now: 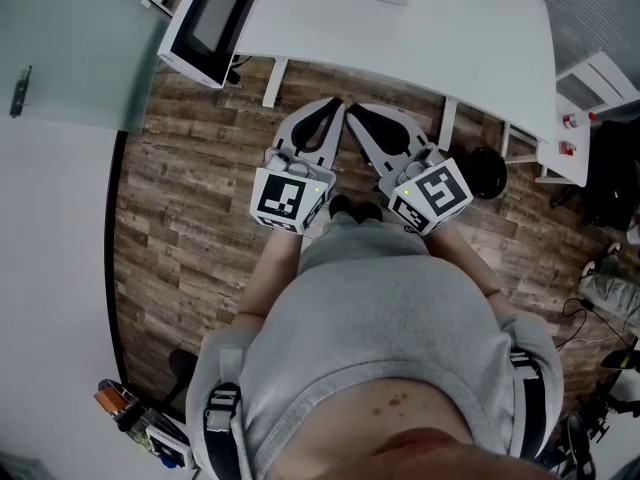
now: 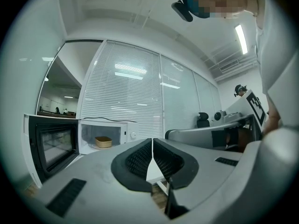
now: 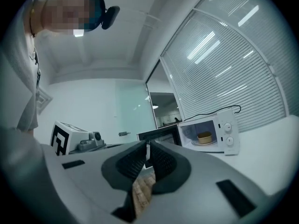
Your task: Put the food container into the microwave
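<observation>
The white worktop (image 1: pixel 420 38) is carrying the microwave (image 3: pixel 210 136) with its door (image 2: pixel 51 146) standing open. The food container (image 3: pixel 204 137) is already sitting inside, so the placing is looking done; next is probably swinging that door closed. The left gripper (image 2: pixel 152 143) and right gripper (image 3: pixel 147 146) are pressing their jaws together on nothing, well apart from the container.
</observation>
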Available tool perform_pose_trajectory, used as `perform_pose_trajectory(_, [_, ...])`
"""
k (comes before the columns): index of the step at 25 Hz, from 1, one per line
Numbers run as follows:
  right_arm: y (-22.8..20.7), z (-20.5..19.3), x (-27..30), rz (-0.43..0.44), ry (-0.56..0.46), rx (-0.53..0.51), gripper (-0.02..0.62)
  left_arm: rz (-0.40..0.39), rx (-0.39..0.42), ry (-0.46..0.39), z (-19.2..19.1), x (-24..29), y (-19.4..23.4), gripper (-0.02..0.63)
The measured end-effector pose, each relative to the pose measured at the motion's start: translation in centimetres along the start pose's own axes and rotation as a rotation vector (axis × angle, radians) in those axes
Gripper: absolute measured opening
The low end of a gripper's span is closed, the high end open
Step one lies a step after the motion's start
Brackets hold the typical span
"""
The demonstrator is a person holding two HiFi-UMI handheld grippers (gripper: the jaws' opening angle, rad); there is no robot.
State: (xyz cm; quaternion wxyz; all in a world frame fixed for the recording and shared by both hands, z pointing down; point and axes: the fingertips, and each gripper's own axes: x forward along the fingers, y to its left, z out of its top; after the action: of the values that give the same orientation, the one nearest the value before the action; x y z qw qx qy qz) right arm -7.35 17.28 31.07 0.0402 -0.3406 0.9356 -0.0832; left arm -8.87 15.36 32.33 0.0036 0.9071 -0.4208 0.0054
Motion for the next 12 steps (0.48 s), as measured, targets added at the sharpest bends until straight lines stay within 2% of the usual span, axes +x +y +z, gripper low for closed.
perform_pose_trajectory(12, [0.1,-0.04,0.38,0.005,0.014,-0.053,0.08,0.031,0.009,0.008,-0.17,-0.53,0.69,0.015])
